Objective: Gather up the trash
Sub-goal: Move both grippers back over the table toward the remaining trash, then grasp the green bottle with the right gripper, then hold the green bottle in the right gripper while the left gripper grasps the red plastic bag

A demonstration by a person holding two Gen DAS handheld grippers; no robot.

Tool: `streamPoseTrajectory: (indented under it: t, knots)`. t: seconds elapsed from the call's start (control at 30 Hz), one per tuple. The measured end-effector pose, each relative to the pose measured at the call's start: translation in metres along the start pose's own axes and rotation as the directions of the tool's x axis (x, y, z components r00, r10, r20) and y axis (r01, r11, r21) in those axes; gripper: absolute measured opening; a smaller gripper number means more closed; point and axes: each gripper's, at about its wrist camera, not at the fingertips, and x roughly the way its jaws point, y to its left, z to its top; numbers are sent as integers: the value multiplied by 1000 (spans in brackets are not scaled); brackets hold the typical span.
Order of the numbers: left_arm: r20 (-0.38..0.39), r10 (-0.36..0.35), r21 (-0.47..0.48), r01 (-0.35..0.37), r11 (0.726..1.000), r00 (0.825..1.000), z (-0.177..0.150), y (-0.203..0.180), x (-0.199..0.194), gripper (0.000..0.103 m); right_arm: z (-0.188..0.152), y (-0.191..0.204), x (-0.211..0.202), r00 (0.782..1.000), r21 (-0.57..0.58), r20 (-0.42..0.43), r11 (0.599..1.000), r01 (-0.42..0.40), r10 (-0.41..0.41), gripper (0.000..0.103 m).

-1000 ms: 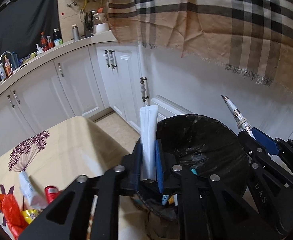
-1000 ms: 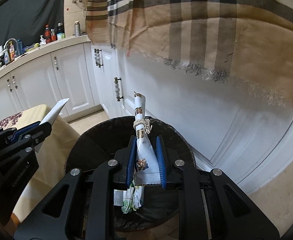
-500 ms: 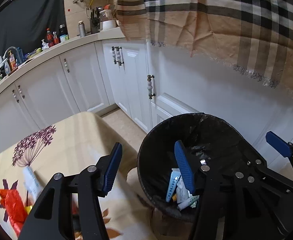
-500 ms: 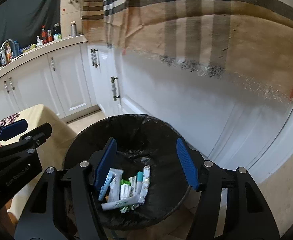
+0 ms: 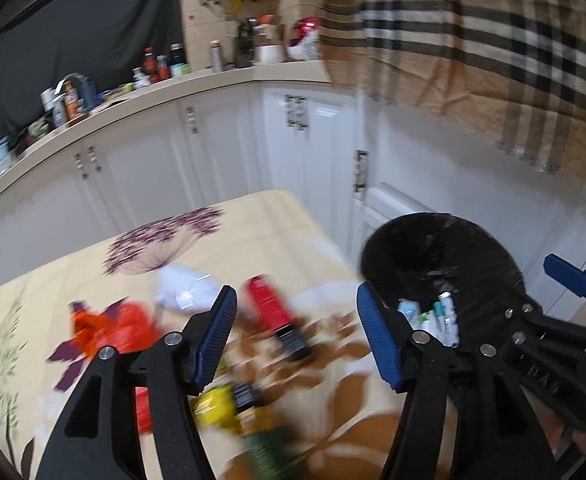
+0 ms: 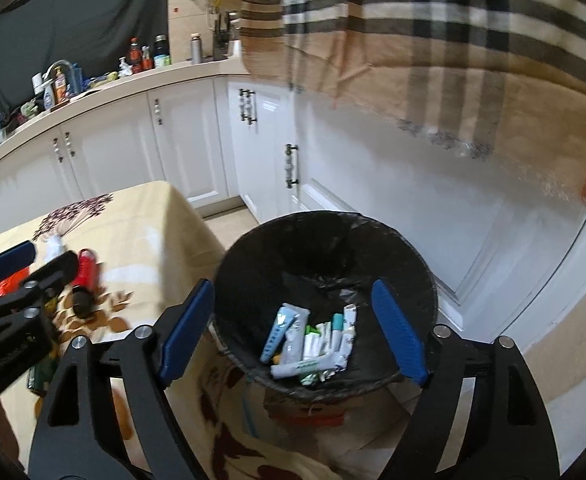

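A black-lined trash bin (image 6: 425, 280) stands on the floor beside the table; several tubes and wrappers (image 6: 313, 340) lie inside it. It also shows in the left wrist view (image 5: 493, 248). My right gripper (image 6: 293, 328) is open and empty above the bin. My left gripper (image 5: 297, 336) is open and empty over the table (image 5: 229, 232), above a red tube with a black cap (image 5: 273, 316). An orange wrapper (image 5: 121, 328), a white packet (image 5: 189, 288) and a yellow and green item (image 5: 221, 404) lie blurred on the table.
White kitchen cabinets (image 6: 181, 148) run behind the table and bin, with a counter of bottles (image 6: 141, 60) above. A checked beige cloth (image 6: 433, 48) hangs over the wall at the right. The table's corner sits close to the bin's left side.
Both grippers opened and dropped their tubes into the bin. The left gripper has since swung left from the bin to over the table's trash. The right gripper stays above the bin.
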Motion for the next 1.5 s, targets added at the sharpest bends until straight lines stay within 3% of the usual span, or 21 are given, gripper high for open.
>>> streamPoseTrajectory:
  t: [0.3,0.73,0.87,1.07,1.23,1.5]
  knots:
    - [-49,136,-101,-141,985,989,-41,83,-33,65,-8,61,-18,996,-106,-31,991,-87,84,81]
    - [-133,303,-234,-327,916,944,-96,188,-67,65,-26,145,-34,976,-252,-119,945,-208,183,85]
    - [-143,330,-279,-358,891,933,-107,214,-77,66,-32,156,-31,970,-270,-164,938,-218,178,63]
    - [-160,340,-322,-375,869,927,-121,236,-86,67,-39,162,-25,963,-272,-208,935,-228,174,51]
    - [-153,328,-342,-362,867,932,-123,239,-90,67,-43,168,-19,950,-278,-246,926,-257,190,27]
    - [-141,285,-320,-316,893,948,-116,220,-85,67,-43,161,-27,957,-272,-213,929,-250,195,24]
